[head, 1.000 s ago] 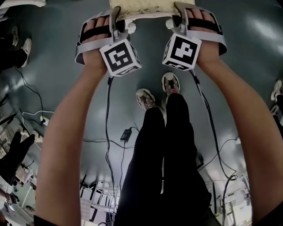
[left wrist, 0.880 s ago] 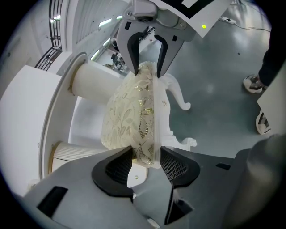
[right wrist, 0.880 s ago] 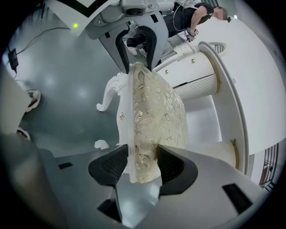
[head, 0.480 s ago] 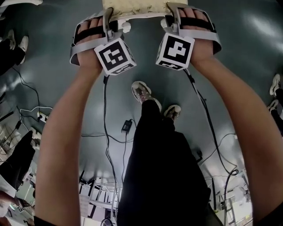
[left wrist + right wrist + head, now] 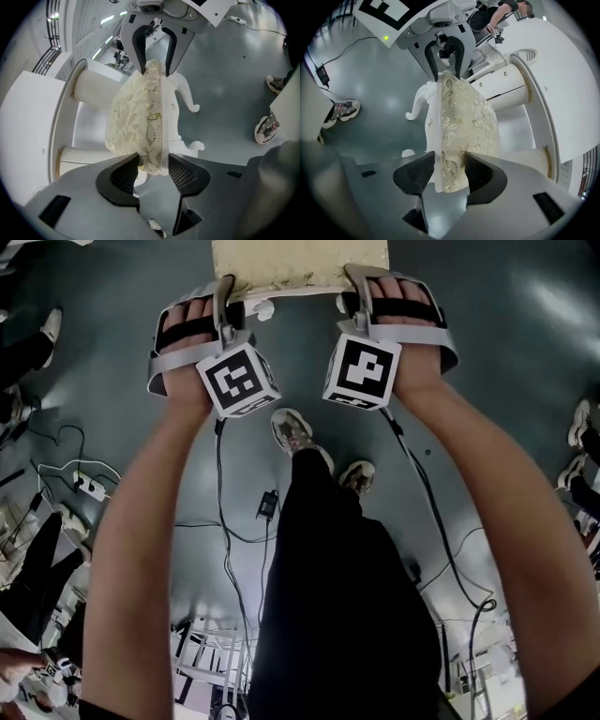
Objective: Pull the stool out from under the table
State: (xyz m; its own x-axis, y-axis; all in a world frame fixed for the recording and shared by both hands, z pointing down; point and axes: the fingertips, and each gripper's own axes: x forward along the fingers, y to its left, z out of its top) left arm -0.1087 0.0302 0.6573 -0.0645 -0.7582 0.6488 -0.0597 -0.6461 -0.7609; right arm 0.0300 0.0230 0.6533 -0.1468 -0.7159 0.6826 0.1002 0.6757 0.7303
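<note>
White carved stool with cream gold-leaf cushion (image 5: 300, 268) seen on grey floor (image 5: 511, 352), possibly partly under round white table (image 5: 576, 93) edge. Seat's near corners clamped by left gripper (image 5: 153, 169), right gripper (image 5: 449, 174).

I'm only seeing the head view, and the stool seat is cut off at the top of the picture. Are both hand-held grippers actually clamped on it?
Observer: The left hand-held gripper is. Its own view shows both pads pressing on the cushioned edge of the stool.
Operator: And the right one?
Observer: The right hand-held gripper clamps the opposite edge, with the cushion and the white frame between its pads.
Operator: Where's the table? I can't see it at all.
Observer: The white table is just beyond the stool, and its fluted columns stand close beside the far part of the seat.
</note>
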